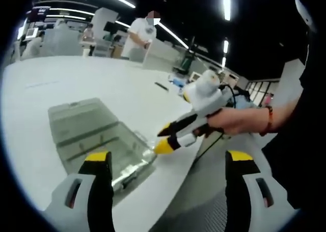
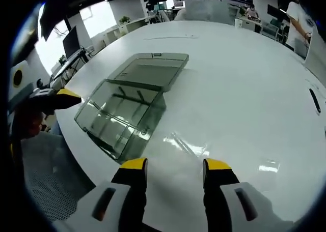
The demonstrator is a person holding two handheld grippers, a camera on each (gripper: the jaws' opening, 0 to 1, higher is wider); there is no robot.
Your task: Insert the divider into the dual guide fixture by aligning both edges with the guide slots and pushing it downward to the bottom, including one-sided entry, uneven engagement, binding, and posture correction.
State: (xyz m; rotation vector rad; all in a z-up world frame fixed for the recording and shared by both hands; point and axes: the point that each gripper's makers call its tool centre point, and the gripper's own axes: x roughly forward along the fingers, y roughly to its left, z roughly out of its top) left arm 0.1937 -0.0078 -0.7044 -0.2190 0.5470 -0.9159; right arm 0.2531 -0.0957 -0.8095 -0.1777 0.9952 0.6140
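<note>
Currently both grippers are empty, jaws spread, above a white table (image 2: 244, 89). Left gripper (image 1: 170, 163) hovers over the table's near edge; right gripper (image 2: 174, 168) points down at a thin clear sheet (image 2: 186, 142), which I take to be the divider, lying flat on the table just beside the fixture (image 2: 119, 117). Fixture is a clear open box with its lid (image 2: 153, 69) folded back flat behind it; dark lines inside may be the guide slots, not certain. In the left gripper view the right gripper (image 1: 170, 140) has its tips near the fixture's corner (image 1: 147, 153). Insertion not yet begun. Risks: flat, glare-covered sheet is hard to pinch and may slide; one-edge entry could cock and bind it; unheld fixture near the edge could shift.
</note>
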